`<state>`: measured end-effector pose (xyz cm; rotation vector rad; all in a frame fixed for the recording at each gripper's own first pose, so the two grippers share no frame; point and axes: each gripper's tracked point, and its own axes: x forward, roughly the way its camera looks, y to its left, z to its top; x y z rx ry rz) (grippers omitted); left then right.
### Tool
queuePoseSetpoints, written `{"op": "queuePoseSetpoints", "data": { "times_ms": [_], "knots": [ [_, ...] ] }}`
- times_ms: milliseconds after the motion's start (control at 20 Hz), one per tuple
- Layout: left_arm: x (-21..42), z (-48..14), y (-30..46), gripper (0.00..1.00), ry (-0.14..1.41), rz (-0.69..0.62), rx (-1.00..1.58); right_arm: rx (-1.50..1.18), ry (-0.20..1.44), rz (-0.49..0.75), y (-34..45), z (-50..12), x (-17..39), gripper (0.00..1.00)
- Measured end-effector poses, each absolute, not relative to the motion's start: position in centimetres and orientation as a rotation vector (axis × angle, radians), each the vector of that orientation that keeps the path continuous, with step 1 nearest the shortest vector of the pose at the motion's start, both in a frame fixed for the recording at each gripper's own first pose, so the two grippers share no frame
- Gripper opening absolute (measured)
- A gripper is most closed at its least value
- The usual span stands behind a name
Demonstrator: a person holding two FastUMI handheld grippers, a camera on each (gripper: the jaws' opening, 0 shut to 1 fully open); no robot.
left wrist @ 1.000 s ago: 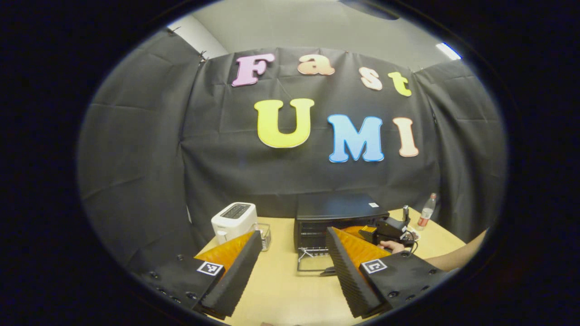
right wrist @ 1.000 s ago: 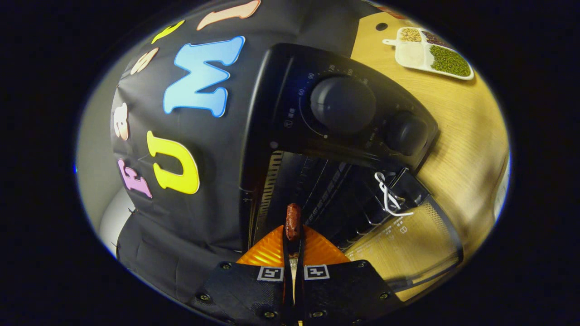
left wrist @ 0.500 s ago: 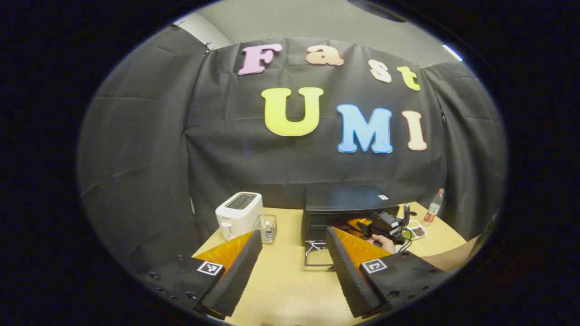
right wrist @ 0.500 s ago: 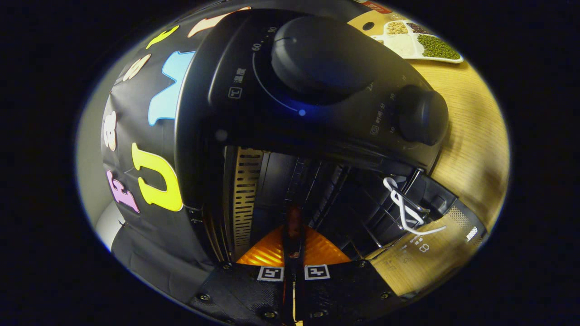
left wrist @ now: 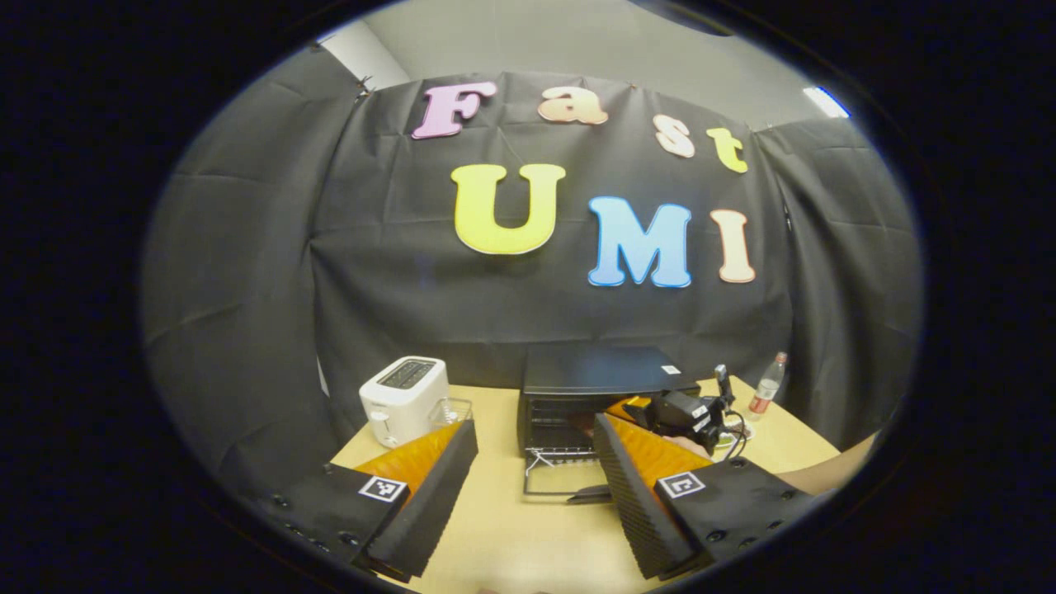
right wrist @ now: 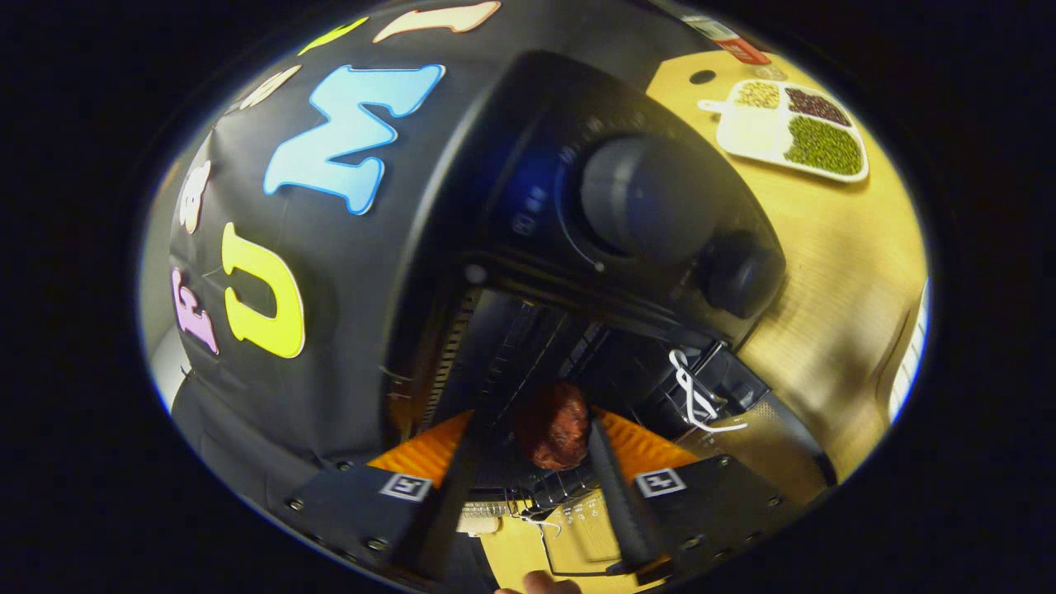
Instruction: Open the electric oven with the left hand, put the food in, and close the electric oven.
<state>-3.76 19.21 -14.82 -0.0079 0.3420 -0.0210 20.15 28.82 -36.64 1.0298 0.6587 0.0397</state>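
Right gripper (right wrist: 528,462): fingers spreading apart, gripping nothing, lower centre of frame.
Food (right wrist: 553,425): lying just ahead, between the fingertips, inside the oven (right wrist: 577,247).
Left gripper (left wrist: 536,470): hanging open; oven door (left wrist: 561,478) lying directly ahead, mid-frame.

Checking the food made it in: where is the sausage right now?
In the right gripper view, the sausage lies on the oven rack just inside the opening, between the open right tool's fingers.
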Motion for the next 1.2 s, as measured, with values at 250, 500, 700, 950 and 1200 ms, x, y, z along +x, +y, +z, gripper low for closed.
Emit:
{"op": "queuePoseSetpoints", "data": {
  "times_ms": [250,500,700,950,1200],
  "knots": [
    [-3.1,-14.7,17.3,0.93,0.326,-0.063,-0.018,0.803,0.664,0.078,25.8,-34.6,16.4,0.92],
    [-1.9,-16.4,15.1,0.95,0.335,-0.105,-0.024,0.531,0.637,0.153,22.4,-30.1,11.8,0.92],
    [-0.9,-18.1,13.2,0.95,0.355,-0.137,-0.012,0.397,0.536,0.184,19.6,-24.8,8.5,0.92],
    [-0.3,-20.6,11.2,0.98,0.395,-0.169,0.000,0.294,0.407,0.103,14.7,-19.0,5.6,0.92],
    [-0.5,-24.8,9.1,0.95,0.483,-0.190,-0.003,0.130,0.259,0.035,9.9,-12.9,4.1,0.92]
  ]
}}
